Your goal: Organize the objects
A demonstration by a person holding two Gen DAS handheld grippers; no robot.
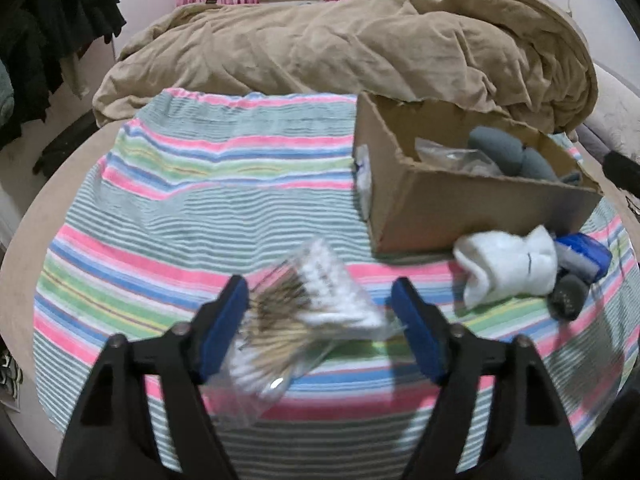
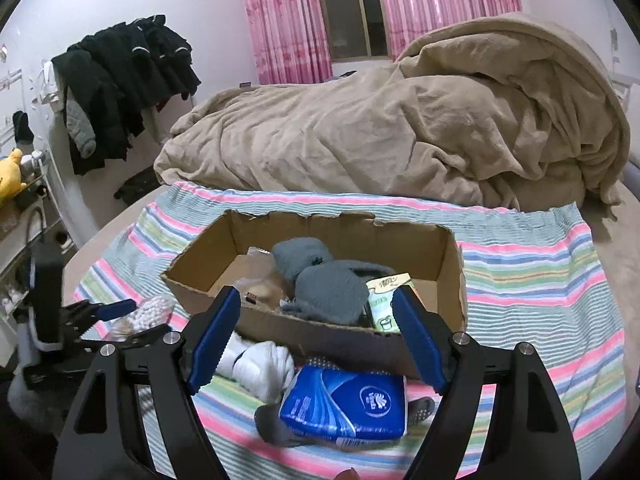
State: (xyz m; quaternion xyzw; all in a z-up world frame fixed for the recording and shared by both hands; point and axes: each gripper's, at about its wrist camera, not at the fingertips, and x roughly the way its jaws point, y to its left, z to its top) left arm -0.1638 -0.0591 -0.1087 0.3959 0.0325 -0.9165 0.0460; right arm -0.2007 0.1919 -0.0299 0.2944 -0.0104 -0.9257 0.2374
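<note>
Left wrist view: the left gripper (image 1: 320,312) has fingers spread around a swab bag (image 1: 316,312) lying on the striped cloth (image 1: 224,184); the box (image 1: 472,196) sits toward the cloth's right edge, white socks (image 1: 508,268) before it.

Right wrist view: the right gripper (image 2: 316,332) has fingers spread, holding nothing, above a tissue pack (image 2: 344,404) at the cloth's near edge, beside the box (image 2: 448,264).

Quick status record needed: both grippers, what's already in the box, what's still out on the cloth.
left gripper: open, jaws either side of bag of cotton swabs, not closed on it
right gripper: open, empty, above blue tissue pack
cardboard box: holds grey socks, green-printed packet, clear plastic bag
outside the box, on striped cloth: white socks, blue tissue pack, swab bag
</note>
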